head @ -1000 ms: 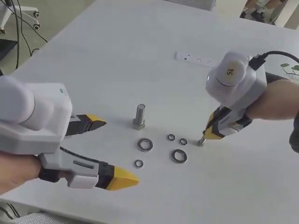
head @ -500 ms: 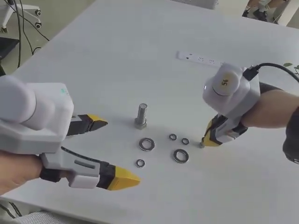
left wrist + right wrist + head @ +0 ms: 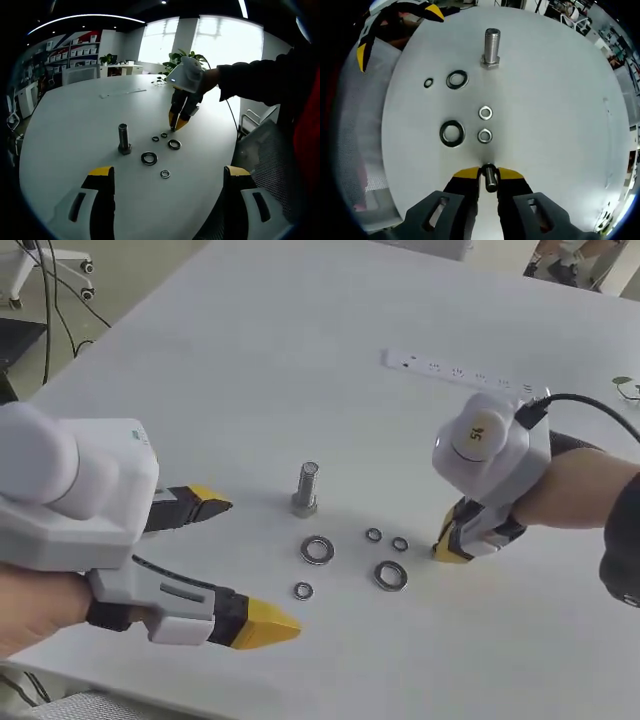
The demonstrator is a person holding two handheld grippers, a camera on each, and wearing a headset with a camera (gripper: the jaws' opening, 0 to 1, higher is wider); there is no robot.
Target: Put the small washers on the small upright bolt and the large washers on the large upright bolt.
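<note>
1. left gripper (image 3: 245,565): white plastic body w/ black jaws and yellow wedge tips. Jaws are wide apart, nothing btw. them, at the near left over the table (image 3: 200,350).
2. right gripper (image 3: 447,548): same make, white rounded housing, black cable (image 3: 590,405) at the back. Jaws are clamped on the small bolt (image 3: 490,180), a grey metal cylinder seen end-on btw. the yellow tips. It is at the right of the washers; if it touches the table, cannot tell.
3. large bolt (image 3: 306,488): dull steel, hex head down on the table, threaded shank upright, free, just far of the washers.
4. large washers: two flat dark-steel rings w/ shiny edge, one (image 3: 317,549) near the large bolt, the other (image 3: 390,575) more to the right.
5. small washers: three thin rings, two (image 3: 374,535) (image 3: 400,544) side by side close to the right gripper, one (image 3: 303,590) apart at the near left.
6. Table is white, matte, smooth. A white power strip (image 3: 455,370) lies at the far side.
7. Writing: round pale sticker (image 3: 475,433) on the right gripper housing, digits read approx. as 56.
</note>
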